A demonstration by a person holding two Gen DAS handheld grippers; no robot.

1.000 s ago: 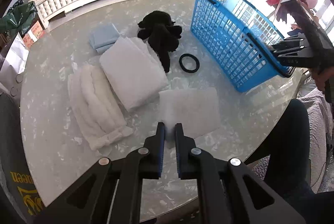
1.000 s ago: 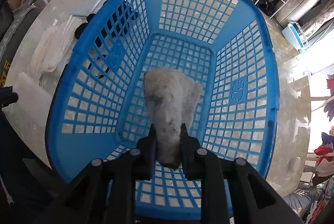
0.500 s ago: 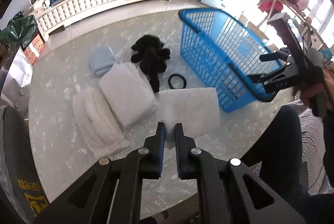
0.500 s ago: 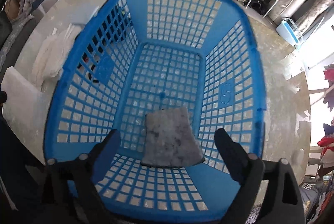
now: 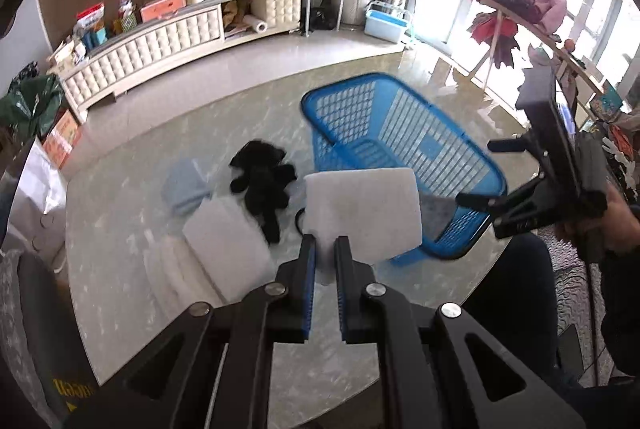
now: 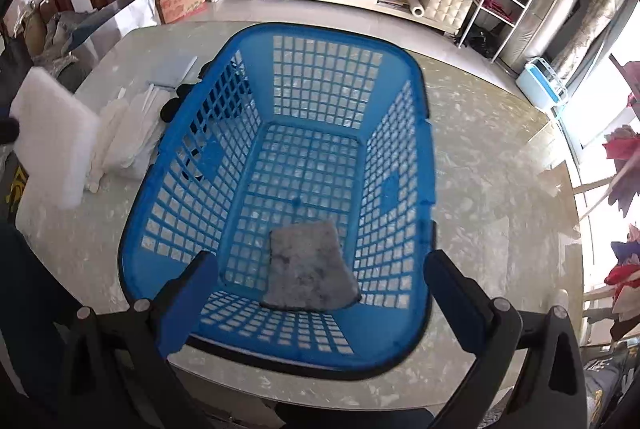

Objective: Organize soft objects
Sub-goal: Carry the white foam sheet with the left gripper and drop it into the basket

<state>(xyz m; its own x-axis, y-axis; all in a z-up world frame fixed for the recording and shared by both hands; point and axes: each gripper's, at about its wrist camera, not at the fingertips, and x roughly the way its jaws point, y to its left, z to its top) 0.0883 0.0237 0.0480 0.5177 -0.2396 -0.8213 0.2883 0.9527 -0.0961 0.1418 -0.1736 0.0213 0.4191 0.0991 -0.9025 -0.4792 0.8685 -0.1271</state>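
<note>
Lifted off the table (image 5: 120, 229) since a second ago, the white foam pad (image 5: 362, 211) now hangs in the air, pinched by one edge in the left gripper (image 5: 324, 249), whose jaws are clenched on it, while the grey fuzzy cloth (image 6: 308, 269) that the right gripper (image 6: 316, 285) held has dropped onto the floor of the blue basket (image 6: 416, 133). That pad is a pale, thick, soft-looking rectangle with rounded corners, rising toward twelve o'clock from the left fingertips and covering the basket's near corner in the left wrist view. The grey cloth is a mottled, plush, roughly square piece, lying flat at the basket's six o'clock end, between the right gripper's blue-padded fingers (image 6: 188, 301) yet touched by neither; those jaws are opening and stand wide. On the table at about nine to ten o'clock of the held pad lie another white pad (image 5: 228, 241), a cream folded cloth (image 5: 172, 277), a light blue cloth (image 5: 184, 189) and a black plush toy (image 5: 262, 185)
</note>
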